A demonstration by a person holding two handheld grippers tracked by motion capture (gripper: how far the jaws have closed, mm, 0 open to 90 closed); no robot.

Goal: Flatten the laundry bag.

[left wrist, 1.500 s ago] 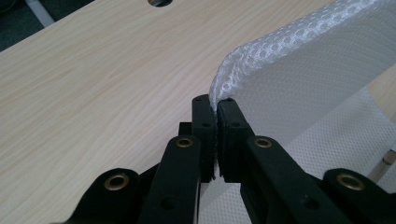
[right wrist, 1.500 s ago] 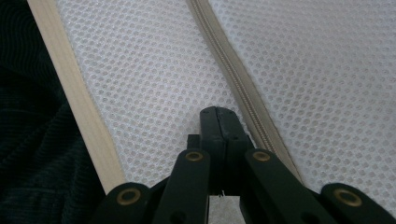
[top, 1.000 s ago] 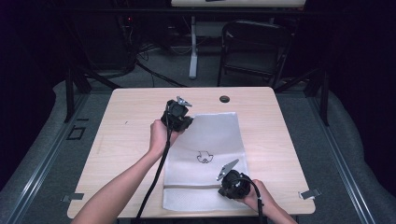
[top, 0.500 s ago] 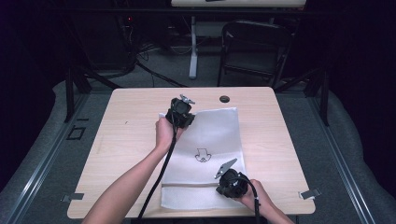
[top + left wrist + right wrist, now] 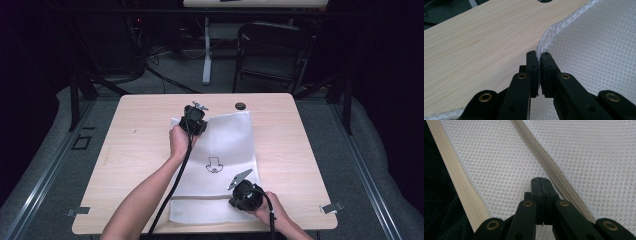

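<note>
A white mesh bag point(image 5: 225, 145) lies flat on the wooden table point(image 5: 140, 140), with a small dark print point(image 5: 215, 165) at its middle and a zipper point(image 5: 200, 197) across its near end. My left gripper point(image 5: 199, 114) is at the bag's far edge, shut on it. In the left gripper view the mesh edge point(image 5: 544, 42) rises pinched between the two pads point(image 5: 532, 65). My right gripper point(image 5: 235, 187) is at the bag's near right part, shut. Its tips point(image 5: 541, 181) rest on the mesh just left of the zipper point(image 5: 554, 175). Nothing shows between them.
A dark round cable hole point(image 5: 240, 105) sits in the table near its far edge, right of my left gripper. The table's near edge point(image 5: 456, 177) runs close to my right gripper. A black folding chair point(image 5: 272, 50) stands beyond the table.
My left gripper has shifted a little to the right and away with the bag's far edge in it. The right gripper has kept its place.
</note>
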